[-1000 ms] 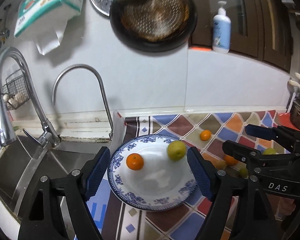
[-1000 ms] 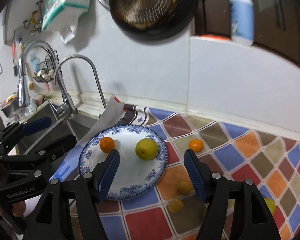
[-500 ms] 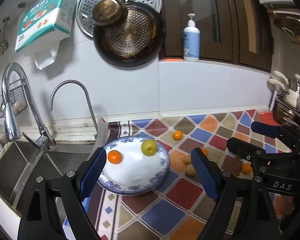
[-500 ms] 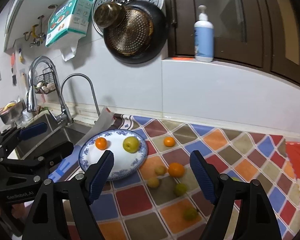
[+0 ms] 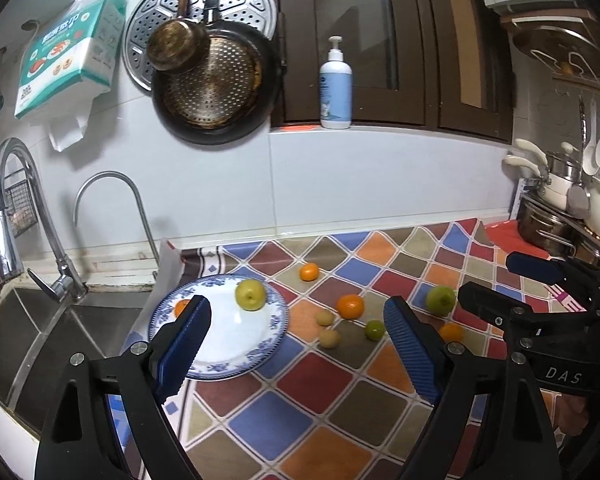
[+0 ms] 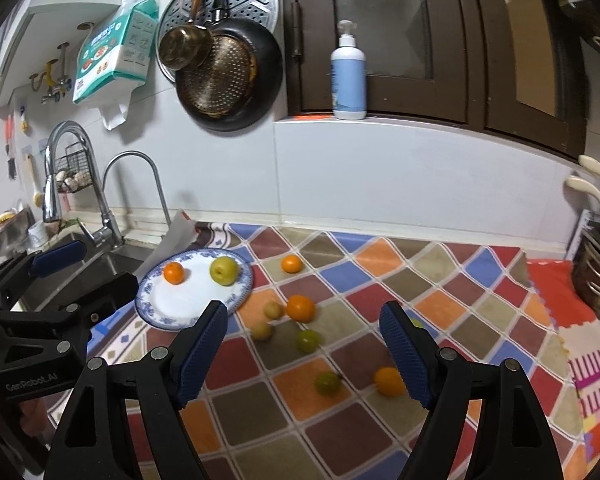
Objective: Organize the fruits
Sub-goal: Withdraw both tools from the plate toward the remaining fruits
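A blue-and-white plate (image 5: 236, 352) (image 6: 168, 304) lies on the patterned counter beside the sink. On it sit a small orange (image 6: 174, 272) and a yellow-green apple (image 5: 250, 294) (image 6: 223, 270). Several fruits lie loose on the counter to its right: oranges (image 5: 350, 306) (image 6: 300, 308), small yellow fruits (image 6: 262, 330), green ones (image 5: 441, 300) (image 6: 327, 382). My left gripper (image 5: 296, 344) is open and empty, held above the plate's right side. My right gripper (image 6: 302, 350) is open and empty above the loose fruits.
A steel sink (image 5: 40, 328) with two faucets (image 5: 8, 216) lies left of the plate. Pans (image 5: 216, 80) hang on the wall. A soap bottle (image 5: 335, 88) stands on the window ledge. Pots (image 5: 556, 220) stand at the far right.
Both grippers have pulled back and up from the plate, so more of the counter and the loose fruits show. Both stay open and empty.
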A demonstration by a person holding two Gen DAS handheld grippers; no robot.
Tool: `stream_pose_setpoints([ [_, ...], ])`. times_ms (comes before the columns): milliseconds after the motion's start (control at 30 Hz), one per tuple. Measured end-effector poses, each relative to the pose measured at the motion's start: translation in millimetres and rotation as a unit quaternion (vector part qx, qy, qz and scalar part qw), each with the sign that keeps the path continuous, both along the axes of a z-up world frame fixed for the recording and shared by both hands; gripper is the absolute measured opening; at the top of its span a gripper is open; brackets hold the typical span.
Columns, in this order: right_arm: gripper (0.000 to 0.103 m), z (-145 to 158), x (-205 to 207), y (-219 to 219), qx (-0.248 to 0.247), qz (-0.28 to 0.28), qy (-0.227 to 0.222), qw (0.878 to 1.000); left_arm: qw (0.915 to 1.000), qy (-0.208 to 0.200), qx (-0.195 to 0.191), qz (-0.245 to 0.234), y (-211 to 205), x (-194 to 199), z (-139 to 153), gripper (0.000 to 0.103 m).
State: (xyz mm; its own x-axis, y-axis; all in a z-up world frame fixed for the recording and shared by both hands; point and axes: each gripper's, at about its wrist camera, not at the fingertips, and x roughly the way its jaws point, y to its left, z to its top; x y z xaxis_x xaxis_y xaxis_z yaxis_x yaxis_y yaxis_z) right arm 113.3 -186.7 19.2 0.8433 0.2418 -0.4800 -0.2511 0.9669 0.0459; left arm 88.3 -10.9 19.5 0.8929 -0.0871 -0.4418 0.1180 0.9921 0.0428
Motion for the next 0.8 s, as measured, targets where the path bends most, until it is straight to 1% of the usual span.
stream_pose_setpoints([
  [200, 0.079, -6.3, -7.1, -18.8, -0.012, -0.012, 0.001, 1.000, 0.9999, -0.004, 0.009, -0.010, -20.7, -1.3, -9.8, 0.090],
  [467, 0.079, -23.0, -1.2, -45.7, -0.025, -0.022, 0.019, 0.999, 0.9991, 0.008, 0.025, -0.032, -48.7, 4.5, -30.7, 0.090],
  [667, 0.079, -40.0, 10.4, -60.9, -0.040, -0.012, 0.037, 0.998, 0.9977, 0.033, 0.029, -0.052, -68.6, 16.3, -49.7, 0.090],
  [800, 0.079, -52.4, 20.2, -69.9, -0.043, -0.004, 0.053, 0.998, 0.9955, 0.057, 0.031, -0.068, -81.7, 27.0, -65.6, 0.089],
])
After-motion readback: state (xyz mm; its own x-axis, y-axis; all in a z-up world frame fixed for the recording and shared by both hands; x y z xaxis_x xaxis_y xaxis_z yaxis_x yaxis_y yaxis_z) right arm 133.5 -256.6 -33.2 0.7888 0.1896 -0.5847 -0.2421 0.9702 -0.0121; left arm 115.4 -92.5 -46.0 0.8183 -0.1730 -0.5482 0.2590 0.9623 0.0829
